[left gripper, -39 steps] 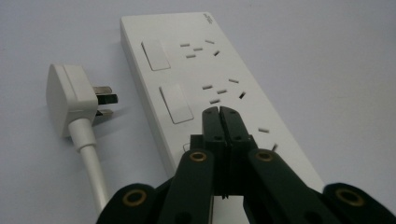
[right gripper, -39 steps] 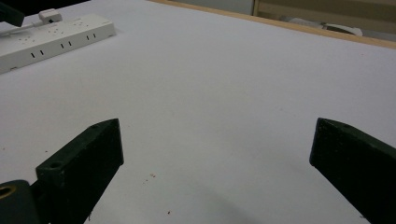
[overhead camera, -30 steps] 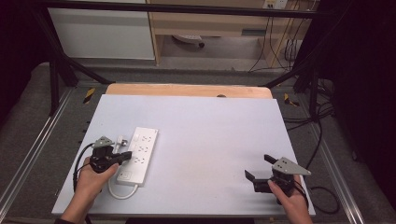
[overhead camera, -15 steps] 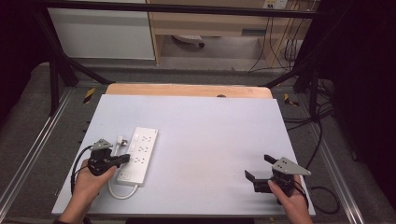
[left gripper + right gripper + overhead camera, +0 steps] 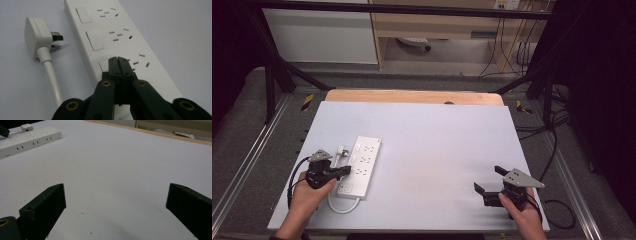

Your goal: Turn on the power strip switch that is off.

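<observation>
The power strip (image 5: 360, 165) lies at about eight o'clock on the table (image 5: 437, 135), its plug (image 5: 37, 35) just beside it. The left gripper (image 5: 117, 60), jaws closed on nothing, seems to press a switch at the strip's near end. At four o'clock the right gripper (image 5: 487, 181) rests with jaws wide apart.

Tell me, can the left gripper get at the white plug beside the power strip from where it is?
Probably yes: the left gripper, shut, sits over the power strip, and the plug lies unobstructed beside it.

The high view looks forward and down over the whole pale grey table (image 5: 437, 150). Both gripper views sit low, sharing the long white plastic power strip (image 5: 120, 45).
</observation>
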Available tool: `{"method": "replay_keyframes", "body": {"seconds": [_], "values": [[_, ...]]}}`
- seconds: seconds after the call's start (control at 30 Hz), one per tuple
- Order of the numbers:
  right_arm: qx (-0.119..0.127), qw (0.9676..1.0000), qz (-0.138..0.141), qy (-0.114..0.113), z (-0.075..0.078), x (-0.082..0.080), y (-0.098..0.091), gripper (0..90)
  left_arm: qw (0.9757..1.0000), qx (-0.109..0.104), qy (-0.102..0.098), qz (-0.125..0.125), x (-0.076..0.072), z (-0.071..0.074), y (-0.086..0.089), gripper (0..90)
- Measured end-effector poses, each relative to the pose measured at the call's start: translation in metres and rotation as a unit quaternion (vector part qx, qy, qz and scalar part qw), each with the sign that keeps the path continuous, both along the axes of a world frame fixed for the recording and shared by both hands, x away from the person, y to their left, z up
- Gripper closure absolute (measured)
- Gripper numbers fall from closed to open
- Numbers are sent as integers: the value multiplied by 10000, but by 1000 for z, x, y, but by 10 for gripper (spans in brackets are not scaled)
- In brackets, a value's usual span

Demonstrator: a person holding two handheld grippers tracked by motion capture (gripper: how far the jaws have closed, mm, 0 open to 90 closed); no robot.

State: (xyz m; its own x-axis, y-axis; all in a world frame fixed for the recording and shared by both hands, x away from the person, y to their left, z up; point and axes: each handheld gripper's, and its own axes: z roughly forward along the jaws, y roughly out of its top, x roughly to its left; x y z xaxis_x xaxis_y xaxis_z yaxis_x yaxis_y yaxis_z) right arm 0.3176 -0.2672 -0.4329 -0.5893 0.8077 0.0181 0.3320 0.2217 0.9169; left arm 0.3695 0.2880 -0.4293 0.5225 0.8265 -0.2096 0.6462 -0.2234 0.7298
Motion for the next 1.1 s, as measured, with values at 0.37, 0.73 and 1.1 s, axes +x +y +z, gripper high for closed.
{"method": "replay_keyframes", "body": {"seconds": [0.37,0.73,1.1], "values": [[-9,10000,1,5,0,0,0,32,10000,-28,19,7,0,0,0,900],[-8,10000,-3,11,0,0,0,32,10000,-20,29,9,0,0,0,900],[-16,10000,12,15,-1,0,0,31,10000,-58,63,-35,0,-1,3,900]]}}
